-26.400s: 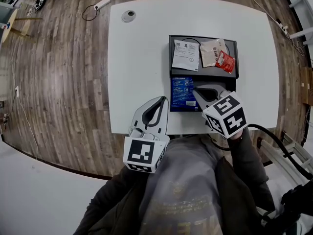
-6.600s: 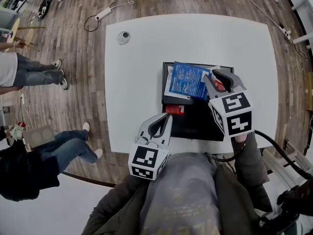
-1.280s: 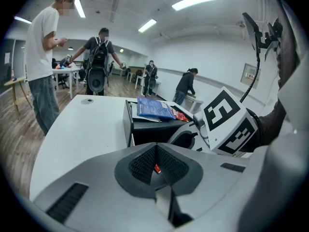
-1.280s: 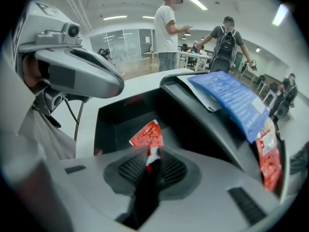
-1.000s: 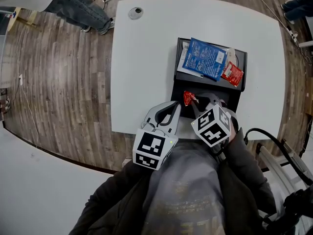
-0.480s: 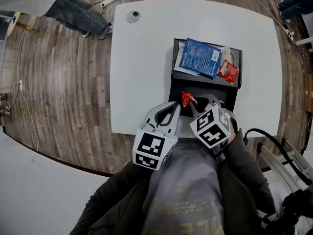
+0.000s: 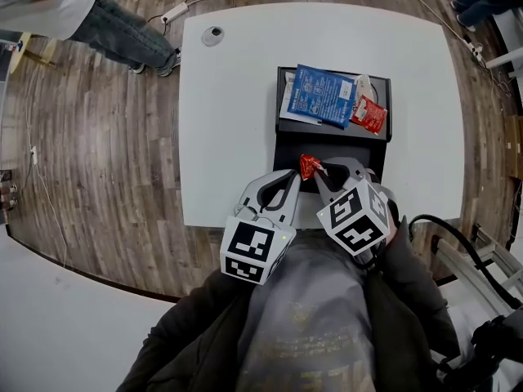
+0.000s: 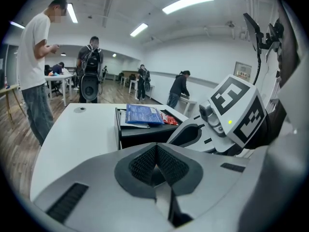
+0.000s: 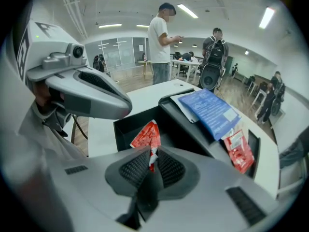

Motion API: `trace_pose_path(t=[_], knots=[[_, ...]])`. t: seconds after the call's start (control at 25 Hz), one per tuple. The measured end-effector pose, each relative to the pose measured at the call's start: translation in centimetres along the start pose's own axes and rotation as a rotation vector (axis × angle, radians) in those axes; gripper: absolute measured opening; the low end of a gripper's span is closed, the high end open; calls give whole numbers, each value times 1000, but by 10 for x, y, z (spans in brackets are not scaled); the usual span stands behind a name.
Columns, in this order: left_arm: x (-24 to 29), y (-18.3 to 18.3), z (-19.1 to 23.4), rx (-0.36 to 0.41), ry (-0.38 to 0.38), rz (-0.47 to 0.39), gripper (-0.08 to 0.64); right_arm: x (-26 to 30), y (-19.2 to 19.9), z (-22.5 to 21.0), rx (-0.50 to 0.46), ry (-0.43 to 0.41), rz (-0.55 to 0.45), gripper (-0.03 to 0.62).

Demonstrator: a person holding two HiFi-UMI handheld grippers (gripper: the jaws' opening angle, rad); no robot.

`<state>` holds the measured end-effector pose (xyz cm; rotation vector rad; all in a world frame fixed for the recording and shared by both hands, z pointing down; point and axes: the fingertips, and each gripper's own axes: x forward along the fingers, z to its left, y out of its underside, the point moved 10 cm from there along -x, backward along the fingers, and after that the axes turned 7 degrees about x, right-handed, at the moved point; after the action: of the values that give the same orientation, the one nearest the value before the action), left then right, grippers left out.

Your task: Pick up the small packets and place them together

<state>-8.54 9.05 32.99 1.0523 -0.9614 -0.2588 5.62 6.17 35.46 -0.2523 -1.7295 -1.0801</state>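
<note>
My right gripper (image 7: 314, 174) (image 9: 152, 162) is shut on a small red packet (image 7: 309, 167) (image 9: 147, 137), which hangs above the near half of the black tray (image 7: 290, 142). A second red packet (image 7: 368, 115) (image 9: 240, 150) lies in the tray's far part, beside a blue packet (image 7: 324, 95) (image 9: 212, 111) that rests on white papers. My left gripper (image 7: 288, 184) (image 8: 155, 164) is shut and empty, just left of the right one at the tray's near left corner.
The tray sits on a white table (image 7: 233, 96) with a round cable port (image 7: 212, 35) at its far left. A person (image 7: 90, 15) stands on the wooden floor beyond the table's left corner. Other people and desks show in both gripper views.
My right gripper has lifted with the red packet pinched in it, off the tray floor. The left gripper has kept its place.
</note>
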Motion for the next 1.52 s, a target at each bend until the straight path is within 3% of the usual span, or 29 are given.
trace_pose_path(t=[0.64, 1.52], knots=[[10, -48, -7, 81, 14, -121, 2, -53, -27, -23, -30, 102, -100, 49], [64, -41, 3, -44, 4, 16, 2, -64, -42, -130, 65, 215, -127, 49]])
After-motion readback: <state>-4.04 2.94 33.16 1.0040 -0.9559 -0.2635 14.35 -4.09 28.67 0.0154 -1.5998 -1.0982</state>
